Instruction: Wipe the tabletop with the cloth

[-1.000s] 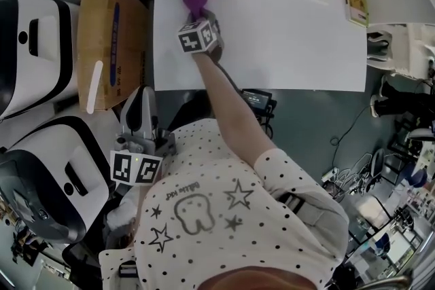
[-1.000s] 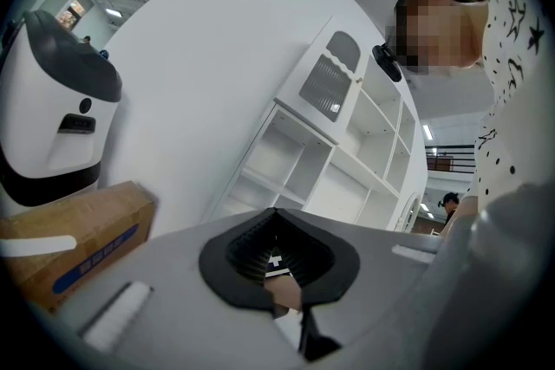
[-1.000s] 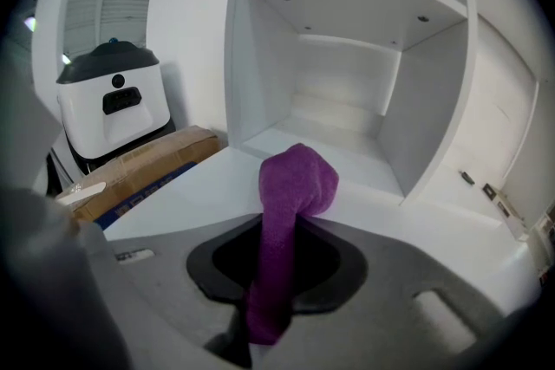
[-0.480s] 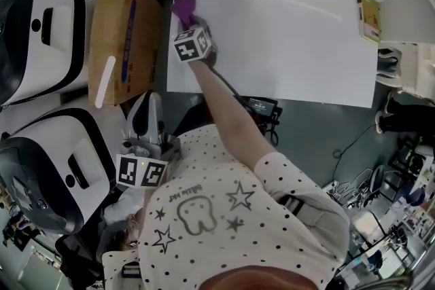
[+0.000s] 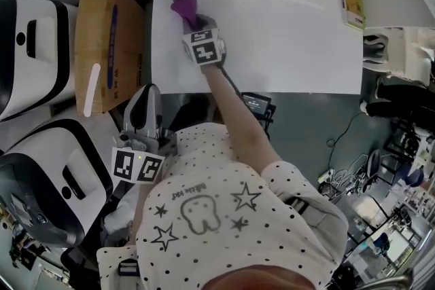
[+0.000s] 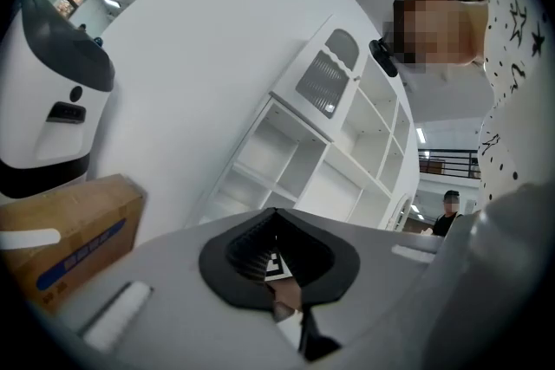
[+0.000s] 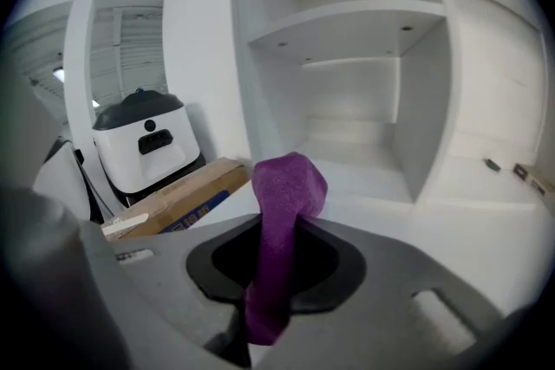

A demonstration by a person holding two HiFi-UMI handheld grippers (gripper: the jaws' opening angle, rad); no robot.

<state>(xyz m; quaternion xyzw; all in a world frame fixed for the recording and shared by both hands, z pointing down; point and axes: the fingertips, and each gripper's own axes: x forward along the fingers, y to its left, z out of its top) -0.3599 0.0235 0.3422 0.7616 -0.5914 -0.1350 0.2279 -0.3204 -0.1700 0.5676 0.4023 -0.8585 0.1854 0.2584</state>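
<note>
R tool [image 5: 192, 22]: 1 cloth [image 5: 184, 5]; L [image 5: 145, 95] closed?

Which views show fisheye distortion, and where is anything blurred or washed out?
Head view: even light, sharp, white tabletop nearly washed out. Left gripper view: strong fisheye, dark corners, shelves bowed and tilted. Right gripper view: same fisheye and dark corners; purple cloth in focus.
</note>
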